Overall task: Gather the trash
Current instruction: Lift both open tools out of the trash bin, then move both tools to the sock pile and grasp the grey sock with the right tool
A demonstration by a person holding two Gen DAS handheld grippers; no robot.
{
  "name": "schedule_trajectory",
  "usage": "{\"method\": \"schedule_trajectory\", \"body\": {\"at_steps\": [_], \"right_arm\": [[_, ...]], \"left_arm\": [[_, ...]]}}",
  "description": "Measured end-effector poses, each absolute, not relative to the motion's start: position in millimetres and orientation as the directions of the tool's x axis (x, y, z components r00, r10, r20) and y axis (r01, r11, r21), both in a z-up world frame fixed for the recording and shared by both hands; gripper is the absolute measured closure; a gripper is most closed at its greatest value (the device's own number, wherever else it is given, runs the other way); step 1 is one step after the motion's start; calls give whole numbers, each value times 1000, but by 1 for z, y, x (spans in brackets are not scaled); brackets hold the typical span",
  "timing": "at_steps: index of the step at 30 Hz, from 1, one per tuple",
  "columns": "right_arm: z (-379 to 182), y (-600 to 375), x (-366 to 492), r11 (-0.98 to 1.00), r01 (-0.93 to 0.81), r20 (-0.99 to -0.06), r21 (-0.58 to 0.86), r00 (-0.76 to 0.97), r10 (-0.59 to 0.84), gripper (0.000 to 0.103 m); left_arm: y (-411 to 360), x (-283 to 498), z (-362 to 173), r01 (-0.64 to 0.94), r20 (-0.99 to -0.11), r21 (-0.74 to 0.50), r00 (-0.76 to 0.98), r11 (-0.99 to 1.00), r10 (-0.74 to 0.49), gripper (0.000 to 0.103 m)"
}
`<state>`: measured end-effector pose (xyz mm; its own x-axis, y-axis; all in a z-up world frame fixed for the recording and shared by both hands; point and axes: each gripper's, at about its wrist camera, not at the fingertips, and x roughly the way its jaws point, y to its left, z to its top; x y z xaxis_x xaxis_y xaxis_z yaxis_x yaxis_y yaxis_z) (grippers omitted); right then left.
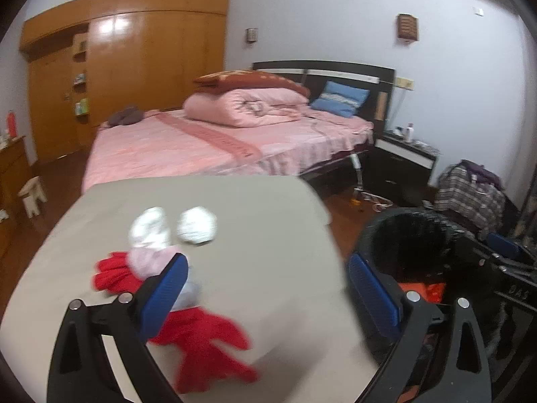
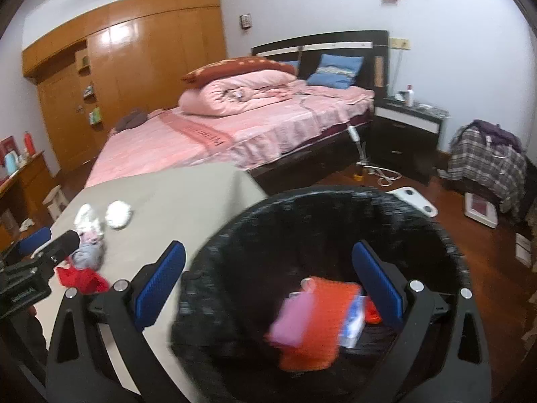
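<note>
Risk: left gripper [image 1: 266, 288], fingers apart & empty, grabs red cloth [image 1: 208, 346] w/ the crumpled tissues [image 1: 196, 225] on table [image 1: 268, 208]. Right gripper [image 2: 268, 288], apart, empty, hangs over black bin [image 2: 446, 235].

The left gripper's [image 1: 266, 288] finger covers part of the pale wrapper [image 1: 152, 260] and red scrap [image 1: 208, 346]; the bin's [image 1: 402, 235] near rim hides behind the other finger. In the bin [image 2: 446, 235], the orange and pink trash [image 2: 312, 319] is smeared (labels unreadable)
</note>
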<state>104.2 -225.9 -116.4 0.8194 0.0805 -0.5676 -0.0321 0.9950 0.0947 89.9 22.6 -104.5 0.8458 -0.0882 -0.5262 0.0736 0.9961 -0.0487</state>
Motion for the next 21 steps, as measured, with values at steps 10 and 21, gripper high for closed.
{"method": "schedule_trajectory", "body": {"at_steps": [10, 21], "right_arm": [[-124, -140, 117, 978, -187, -582, 91, 787, 205, 6], [-140, -63, 144, 950, -302, -606, 80, 742, 287, 6]], "left_arm": [[98, 76, -128, -94, -560, -10, 825, 996, 72, 8], [166, 76, -150, -225, -587, 0, 789, 974, 182, 10]]}}
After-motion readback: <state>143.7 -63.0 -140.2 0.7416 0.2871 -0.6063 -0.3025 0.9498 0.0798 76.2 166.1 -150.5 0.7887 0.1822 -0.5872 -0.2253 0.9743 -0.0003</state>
